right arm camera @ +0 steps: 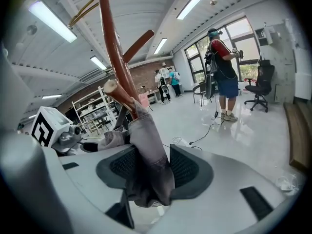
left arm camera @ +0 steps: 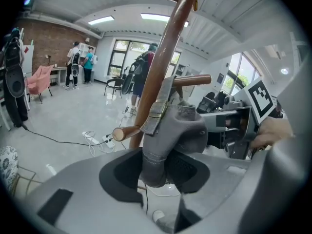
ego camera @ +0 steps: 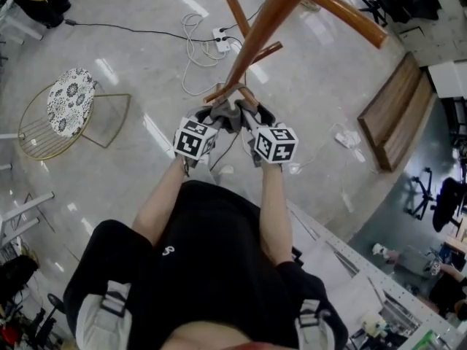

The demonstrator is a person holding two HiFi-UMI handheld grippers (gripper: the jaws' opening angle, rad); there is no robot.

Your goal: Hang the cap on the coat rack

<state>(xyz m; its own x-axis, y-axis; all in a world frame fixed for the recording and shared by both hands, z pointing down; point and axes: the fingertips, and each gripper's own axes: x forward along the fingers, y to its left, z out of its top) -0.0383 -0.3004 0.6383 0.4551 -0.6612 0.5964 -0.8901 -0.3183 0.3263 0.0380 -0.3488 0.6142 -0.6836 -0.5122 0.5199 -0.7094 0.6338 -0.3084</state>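
A grey cap [ego camera: 228, 114] hangs against the brown wooden coat rack [ego camera: 263, 28], bunched where a short peg [left arm camera: 127, 130] leaves the pole [left arm camera: 163, 57]. My left gripper [ego camera: 216, 117] is open, and the cap's cloth [left arm camera: 170, 138] droops loosely between its dark pads [left arm camera: 119, 172]. On the other side my right gripper [ego camera: 252, 117] is open too, with a fold of the cap [right arm camera: 148, 155] dangling between its pads [right arm camera: 187, 167]. A round-ended peg [right arm camera: 111, 87] stands just above that fold. Both marker cubes sit side by side below the cap.
A gold wire chair [ego camera: 69, 108] with a patterned cushion stands at the left. A power strip and white cables [ego camera: 217, 42] lie on the floor beyond the rack. A wooden bench [ego camera: 394, 115] is at the right. People stand further off [right arm camera: 222, 72].
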